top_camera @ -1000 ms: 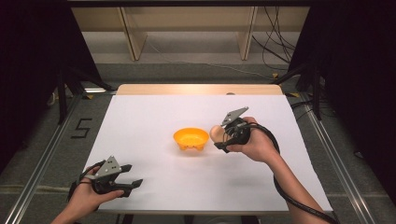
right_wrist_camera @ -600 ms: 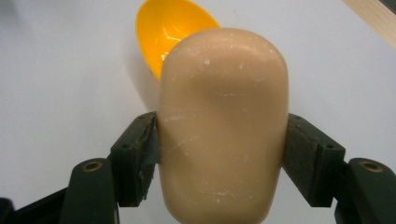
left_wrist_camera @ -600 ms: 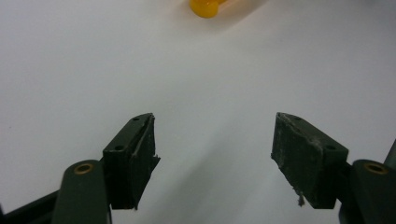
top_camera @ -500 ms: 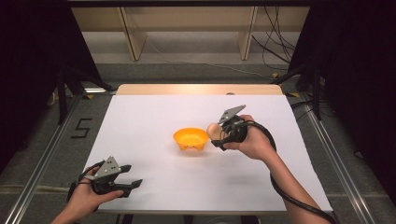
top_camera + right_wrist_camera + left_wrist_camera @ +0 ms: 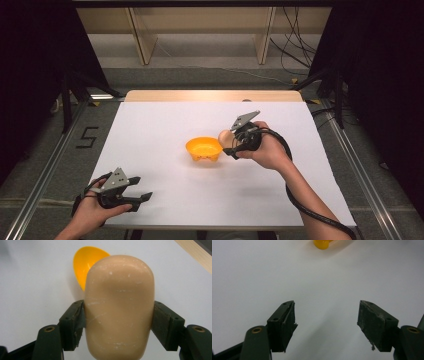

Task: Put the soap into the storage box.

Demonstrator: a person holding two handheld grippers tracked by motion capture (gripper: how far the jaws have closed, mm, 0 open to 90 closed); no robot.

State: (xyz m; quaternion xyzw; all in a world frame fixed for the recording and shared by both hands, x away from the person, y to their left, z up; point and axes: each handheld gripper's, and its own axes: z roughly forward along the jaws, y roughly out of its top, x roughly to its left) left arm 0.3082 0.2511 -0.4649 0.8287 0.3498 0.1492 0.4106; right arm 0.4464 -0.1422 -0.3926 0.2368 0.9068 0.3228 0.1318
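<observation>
An orange bowl (image 5: 203, 149) sits upright near the middle of the white table (image 5: 165, 120); it also appears as the orange bowl (image 5: 86, 263) behind my right jaws and the orange bowl (image 5: 321, 243) far ahead of my left jaws. My right gripper (image 5: 229, 142) is just right of the bowl, held above the table, shut on a tan, rounded potato-like object (image 5: 119, 307) that both pads press from the sides. Only a small part of that tan object (image 5: 224, 136) shows in the high view. My left gripper (image 5: 142, 196) stands open near the table's front left with nothing between its fingers.
A wooden strip (image 5: 212, 95) runs along the table's far edge, with shelf legs and cables on the floor beyond. A black cable (image 5: 300, 205) trails from the right gripper across the front right of the table. Metal rails flank both sides.
My right gripper with the tan object has shifted slightly left, closer to the bowl's right rim. The left gripper has stayed where it was.
</observation>
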